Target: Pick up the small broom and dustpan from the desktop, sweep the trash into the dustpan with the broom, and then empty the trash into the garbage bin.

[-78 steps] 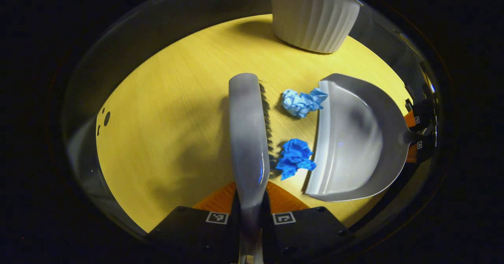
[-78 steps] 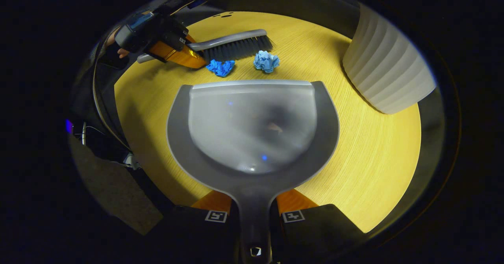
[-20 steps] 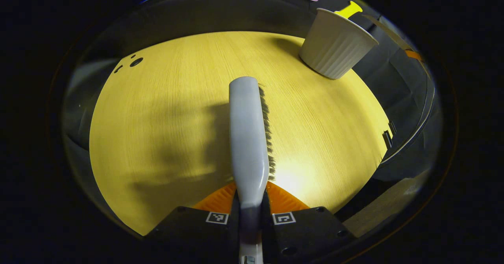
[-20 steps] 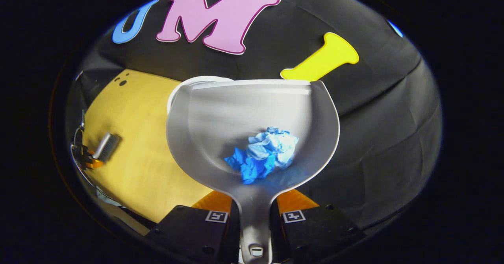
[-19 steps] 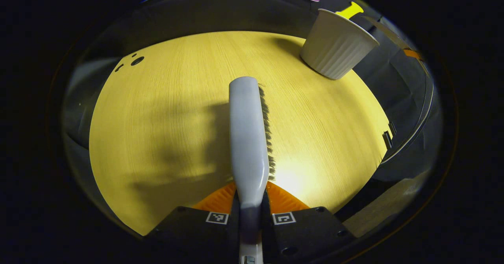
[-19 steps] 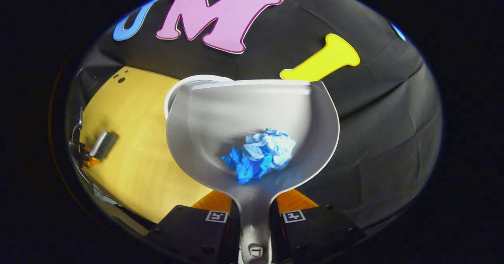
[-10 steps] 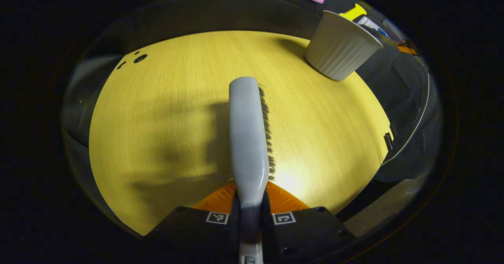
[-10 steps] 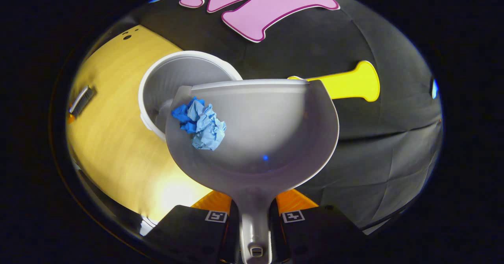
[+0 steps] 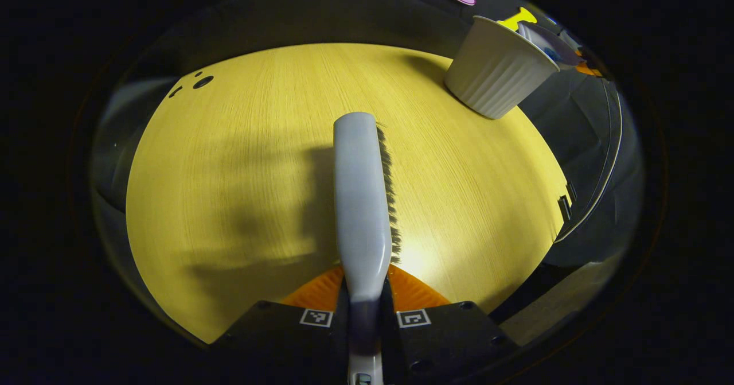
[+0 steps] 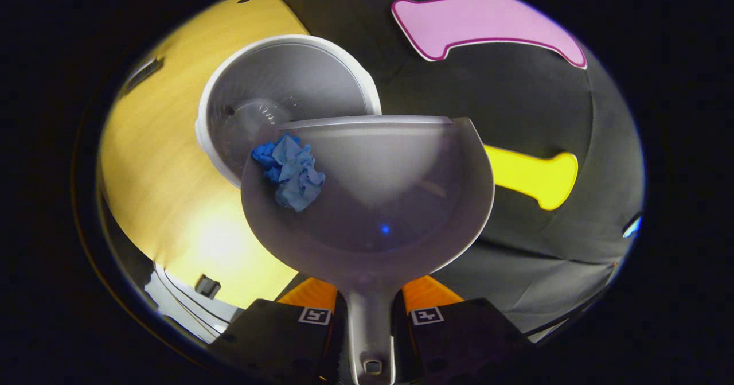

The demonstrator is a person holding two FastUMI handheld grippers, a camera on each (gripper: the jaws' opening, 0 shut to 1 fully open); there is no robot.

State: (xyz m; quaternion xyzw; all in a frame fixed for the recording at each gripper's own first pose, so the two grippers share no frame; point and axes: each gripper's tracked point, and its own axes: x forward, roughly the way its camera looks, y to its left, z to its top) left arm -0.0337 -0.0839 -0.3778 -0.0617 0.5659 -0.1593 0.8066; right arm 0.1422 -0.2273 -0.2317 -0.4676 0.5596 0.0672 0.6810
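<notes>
Right hand-held gripper (image 10: 370, 310) clamps the dustpan (image 10: 373, 213) handle w/ both fingers; pan tipped sideways, its left edge over the mouth of the white garbage bin (image 10: 275, 95). Blue paper wads (image 10: 289, 170) bunched at pan's left rim, just at the bin opening. Left hand-held gripper (image 9: 364, 310) clamped on the small broom (image 9: 361, 201) handle, bristles facing right, above the yellow worktop (image 9: 241, 161). In left gripper view the bin (image 9: 496, 69) stands at worktop's far right corner.
</notes>
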